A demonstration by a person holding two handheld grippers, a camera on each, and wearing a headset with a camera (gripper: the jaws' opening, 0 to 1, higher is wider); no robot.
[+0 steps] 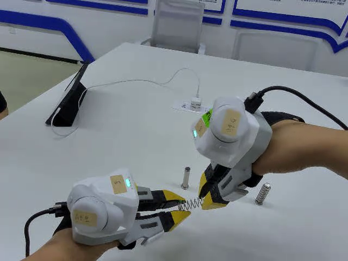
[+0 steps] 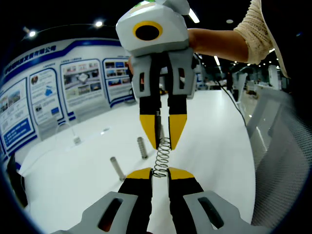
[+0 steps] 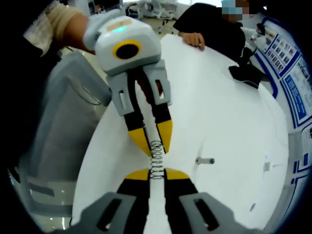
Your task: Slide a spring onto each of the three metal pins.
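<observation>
A small metal spring (image 1: 190, 205) hangs just above the white table (image 1: 136, 136), stretched between my two grippers. My left gripper (image 1: 182, 209) comes in from the lower left and is shut on one end of the spring (image 2: 162, 157). My right gripper (image 1: 208, 197) reaches down from the right and pinches the other end of the spring (image 3: 156, 160). A bare metal pin (image 1: 186, 178) stands upright just behind the spring. Another pin (image 1: 263, 193) with a spring on it stands to the right of my right gripper. Two pins (image 2: 117, 168) (image 2: 142, 147) stand left of the jaws in the left gripper view.
A dark tablet (image 1: 68, 103) leans on a stand at the far left, and a white cable (image 1: 136, 81) runs from it to a small adapter (image 1: 196, 102). A chair (image 1: 176, 24) stands beyond the table. A person in black (image 3: 209, 24) sits at the table's far side.
</observation>
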